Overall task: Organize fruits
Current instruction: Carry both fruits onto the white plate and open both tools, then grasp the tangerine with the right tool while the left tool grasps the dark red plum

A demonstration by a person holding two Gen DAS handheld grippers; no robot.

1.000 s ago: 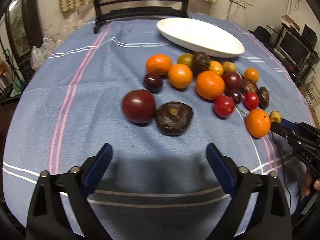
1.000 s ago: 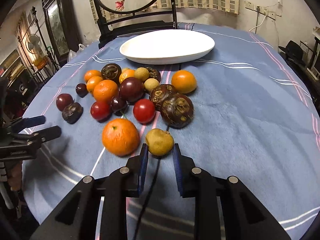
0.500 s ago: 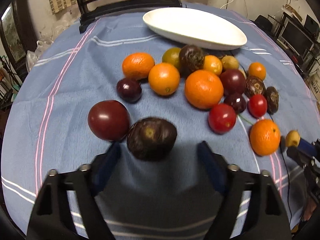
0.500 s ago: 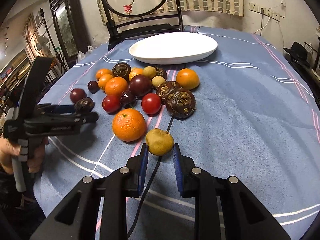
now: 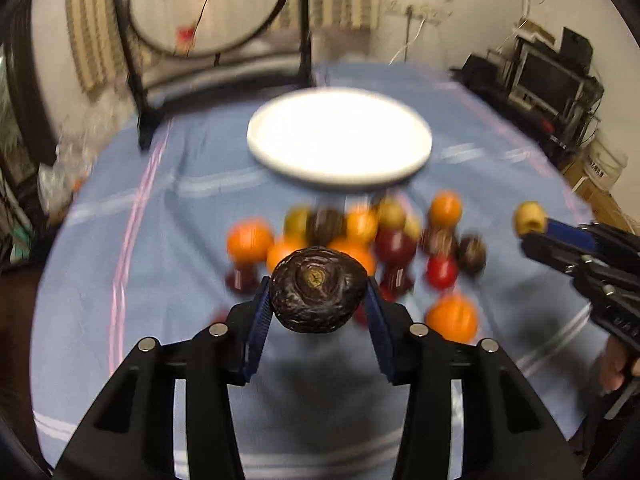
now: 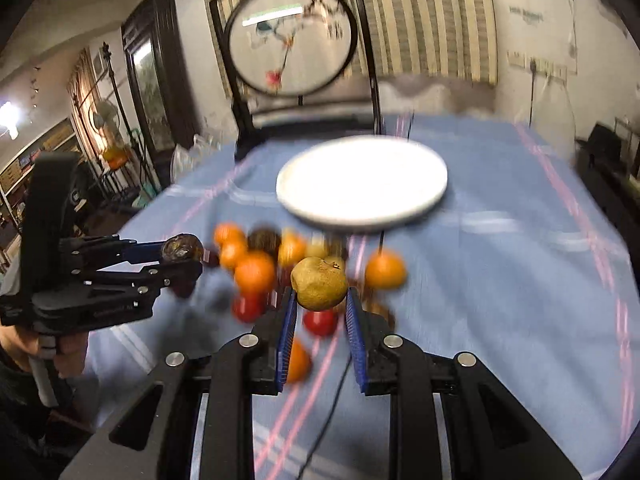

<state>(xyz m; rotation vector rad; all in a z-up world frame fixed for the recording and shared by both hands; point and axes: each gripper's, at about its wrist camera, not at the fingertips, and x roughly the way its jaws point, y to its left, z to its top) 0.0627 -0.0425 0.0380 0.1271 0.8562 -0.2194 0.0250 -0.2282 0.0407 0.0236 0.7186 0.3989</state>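
Over the blue striped tablecloth (image 5: 168, 248), your left gripper (image 5: 319, 296), whose jaws have just been closing, clamps a wrinkled dark fruit (image 5: 318, 292) above the fruit pile (image 5: 360, 240), while your right gripper (image 6: 320, 308) pinches a yellowish fruit (image 6: 319, 283) near the white plate (image 6: 362, 184).

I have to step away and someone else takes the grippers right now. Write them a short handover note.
Left gripper: its fingers have just been closing and now clamp the dark wrinkled fruit, lifted off the cloth.
Right gripper: shut on the small yellow-green fruit, also in the air.
White plate: empty, beyond the pile.
Done: two fruits picked up, none placed.
Left: probably set both on the plate, then clear the remaining pile of fruits from the blue tablecloth.
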